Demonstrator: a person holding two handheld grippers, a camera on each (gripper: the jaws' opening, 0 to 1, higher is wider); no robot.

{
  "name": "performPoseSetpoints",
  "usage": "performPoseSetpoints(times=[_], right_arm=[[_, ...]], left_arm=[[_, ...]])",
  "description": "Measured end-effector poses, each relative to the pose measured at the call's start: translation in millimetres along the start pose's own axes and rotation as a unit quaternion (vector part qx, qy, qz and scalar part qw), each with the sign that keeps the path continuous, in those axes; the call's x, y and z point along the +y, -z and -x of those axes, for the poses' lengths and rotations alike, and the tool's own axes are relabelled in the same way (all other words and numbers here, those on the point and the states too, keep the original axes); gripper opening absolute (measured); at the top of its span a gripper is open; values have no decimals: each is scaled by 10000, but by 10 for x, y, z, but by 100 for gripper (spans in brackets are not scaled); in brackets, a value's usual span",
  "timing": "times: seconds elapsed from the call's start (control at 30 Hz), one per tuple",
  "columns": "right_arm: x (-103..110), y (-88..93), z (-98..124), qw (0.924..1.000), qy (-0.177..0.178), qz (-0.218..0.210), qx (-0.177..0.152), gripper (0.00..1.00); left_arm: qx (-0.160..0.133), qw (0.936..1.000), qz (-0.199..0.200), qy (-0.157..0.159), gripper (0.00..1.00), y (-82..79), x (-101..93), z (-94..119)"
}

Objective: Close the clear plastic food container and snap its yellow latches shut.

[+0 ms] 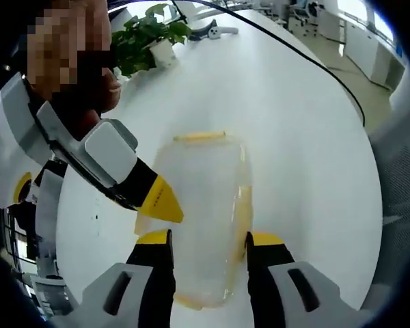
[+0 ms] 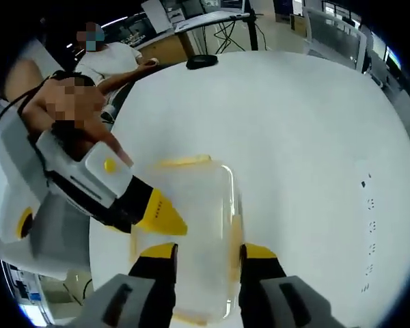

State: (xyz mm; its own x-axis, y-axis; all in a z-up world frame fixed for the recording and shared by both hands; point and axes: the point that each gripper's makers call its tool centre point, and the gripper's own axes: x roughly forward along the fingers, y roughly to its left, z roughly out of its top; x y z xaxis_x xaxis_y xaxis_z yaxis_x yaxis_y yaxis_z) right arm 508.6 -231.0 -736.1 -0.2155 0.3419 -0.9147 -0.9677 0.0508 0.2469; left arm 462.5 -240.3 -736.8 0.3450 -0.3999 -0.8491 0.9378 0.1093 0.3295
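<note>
Writing or brand marks cannot be read on anything. Lying on the white counter (image 1: 294, 116), the clear container (image 1: 205, 219) has its lid on, a yellow latch (image 1: 199, 137) at its far end and another along its right side. In the left gripper view, the left claw (image 1: 208, 239) straddles the container's near half, jaws wide. In the right gripper view, the right claw (image 2: 208, 251) does likewise, jaws apart. Each view has the other claw slanting in from the left, tip at the container's left edge. Open counter lies beyond and right; a potted plant (image 1: 150, 37) stands far off.
</note>
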Motion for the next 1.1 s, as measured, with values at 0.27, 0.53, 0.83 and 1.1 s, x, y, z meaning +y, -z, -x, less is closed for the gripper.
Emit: performPoseSetpoints(times=[0.27,0.53,0.83,1.1], right_arm=[[-9,16,38,9994,322,-91,-34,34],[-12,122,151,9979,642,-85,5,40],[112,199,186,9976,661,-155,-144,43],[247,232,184,9972,699,-123,-240,49]], left_arm=[[113,9999,-62,10,40,-29,-12,-13],[207,9988,-348,271,52,-19,-101,6],[89,9992,-237,295,57,-24,-26,128],[111,9992,-55,386,60,102,59,215]])
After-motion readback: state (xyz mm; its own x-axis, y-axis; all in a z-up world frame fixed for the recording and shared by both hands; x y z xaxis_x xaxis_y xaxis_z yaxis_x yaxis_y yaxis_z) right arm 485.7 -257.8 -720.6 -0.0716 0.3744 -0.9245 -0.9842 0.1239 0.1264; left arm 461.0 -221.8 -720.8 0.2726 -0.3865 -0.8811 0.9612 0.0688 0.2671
